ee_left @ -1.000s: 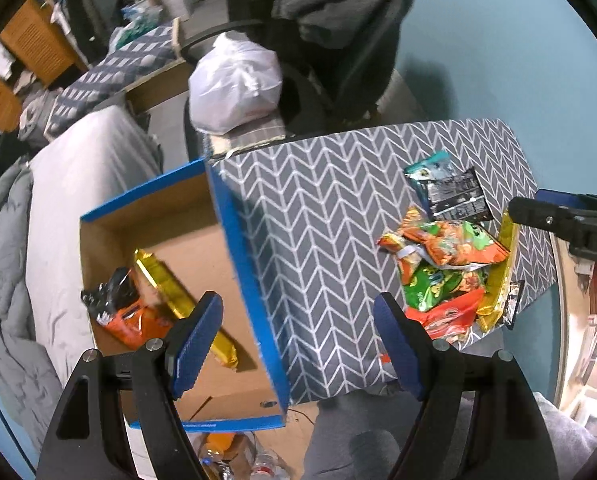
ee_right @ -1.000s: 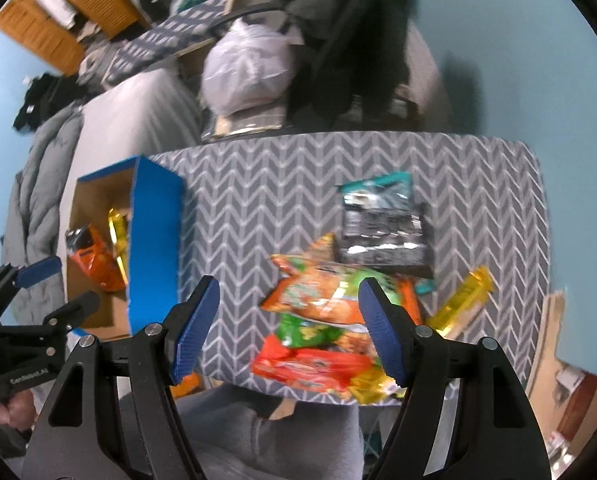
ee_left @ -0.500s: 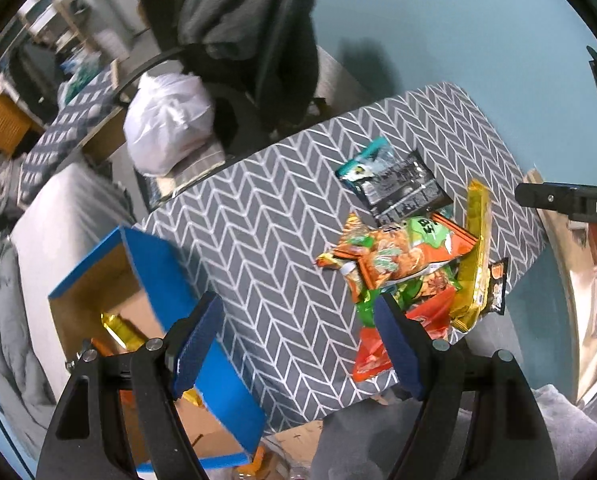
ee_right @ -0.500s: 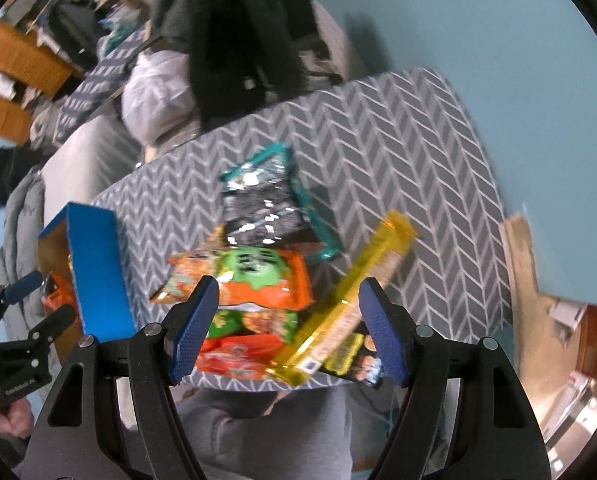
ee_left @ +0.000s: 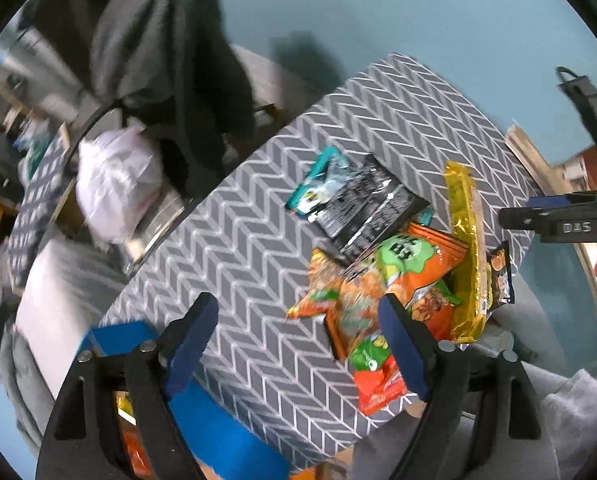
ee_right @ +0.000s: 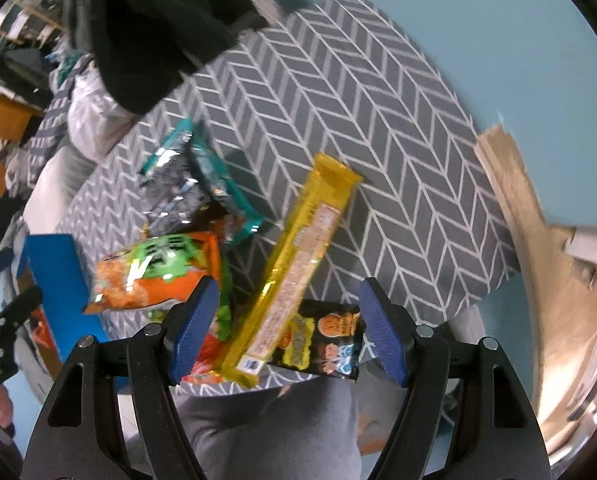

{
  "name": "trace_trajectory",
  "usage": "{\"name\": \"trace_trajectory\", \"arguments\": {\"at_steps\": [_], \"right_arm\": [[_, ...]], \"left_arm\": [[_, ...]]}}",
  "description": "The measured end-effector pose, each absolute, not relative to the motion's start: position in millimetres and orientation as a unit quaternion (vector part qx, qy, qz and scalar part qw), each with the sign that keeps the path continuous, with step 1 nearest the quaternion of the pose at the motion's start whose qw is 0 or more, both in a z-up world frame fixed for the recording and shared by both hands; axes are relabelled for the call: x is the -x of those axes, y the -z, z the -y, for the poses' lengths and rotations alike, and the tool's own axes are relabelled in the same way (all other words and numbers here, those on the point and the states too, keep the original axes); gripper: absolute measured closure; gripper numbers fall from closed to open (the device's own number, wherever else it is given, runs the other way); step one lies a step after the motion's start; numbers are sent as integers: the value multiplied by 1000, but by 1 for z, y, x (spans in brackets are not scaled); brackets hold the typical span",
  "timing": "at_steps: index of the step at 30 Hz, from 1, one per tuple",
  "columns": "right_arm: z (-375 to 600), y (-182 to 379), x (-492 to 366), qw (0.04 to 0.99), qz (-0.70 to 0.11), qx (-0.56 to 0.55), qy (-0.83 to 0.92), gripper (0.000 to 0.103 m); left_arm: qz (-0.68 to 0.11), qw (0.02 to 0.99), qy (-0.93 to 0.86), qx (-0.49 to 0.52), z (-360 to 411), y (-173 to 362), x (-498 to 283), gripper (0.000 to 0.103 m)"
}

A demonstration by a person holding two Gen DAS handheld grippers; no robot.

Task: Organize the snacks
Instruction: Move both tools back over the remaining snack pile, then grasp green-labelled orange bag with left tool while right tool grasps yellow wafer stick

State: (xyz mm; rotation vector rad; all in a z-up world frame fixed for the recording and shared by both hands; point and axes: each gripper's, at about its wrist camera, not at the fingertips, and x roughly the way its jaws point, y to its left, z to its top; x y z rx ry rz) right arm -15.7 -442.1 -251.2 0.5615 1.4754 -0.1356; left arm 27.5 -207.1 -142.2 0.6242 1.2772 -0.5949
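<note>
A pile of snack packets lies near the front edge of a grey chevron-patterned table [ee_left: 258, 248]. It holds a long yellow pack [ee_right: 298, 272], an orange and green bag [ee_right: 158, 276], a black packet [ee_left: 366, 204] on a teal one [ee_left: 314, 184], and a small dark packet [ee_right: 322, 340]. My right gripper [ee_right: 288, 330] is open above the yellow pack and dark packet. My left gripper [ee_left: 298, 346] is open above the table, left of the pile. A blue-walled cardboard box [ee_left: 214, 436] sits at the table's left end.
A dark jacket [ee_left: 158, 48] hangs over a chair behind the table, with a white plastic bag [ee_left: 114, 184] beside it. A teal wall [ee_left: 418, 8] lies behind. The person's grey-trousered lap [ee_right: 274, 432] is under the front edge. A wooden board [ee_right: 510, 184] leans at the right.
Both grippers have swung to the right. The box has slid to the left edge of both views. The right gripper has come closer over the yellow pack and dark packet. Both stay open.
</note>
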Motion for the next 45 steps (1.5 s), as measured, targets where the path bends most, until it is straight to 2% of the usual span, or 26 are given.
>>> {"name": "trace_trajectory", "arguments": {"at_steps": [8,27,28,30,35,36,42,45], "right_arm": [[444,298,23,674,-668,-306,71,30],[424,331,17,664,-675,-315,67,30],[423,333,17,663,-675,-317,65,31],[421,336,16,662,-674,-323,61,44],[418,343,16,662,-669,-333,55,65],[420,344,18,662,-667,-338,52,68],[421,336,27,670,-663,-331,42,71],[416,333,25,671,-662,-331,40,71]], "left_arm": [[-576,665,329,-344,244,183,-31,17],[-663,543,392,-335,273,265,-19,16],[-664,543,393,-331,273,265,-19,17],[-662,547,397,-324,273,264,-18,17],[-665,549,406,-302,268,260,-20,36],[-665,551,408,-296,266,257,-20,43],[-655,573,407,-278,254,237,-17,63],[-650,586,401,-271,249,228,-17,66]]}}
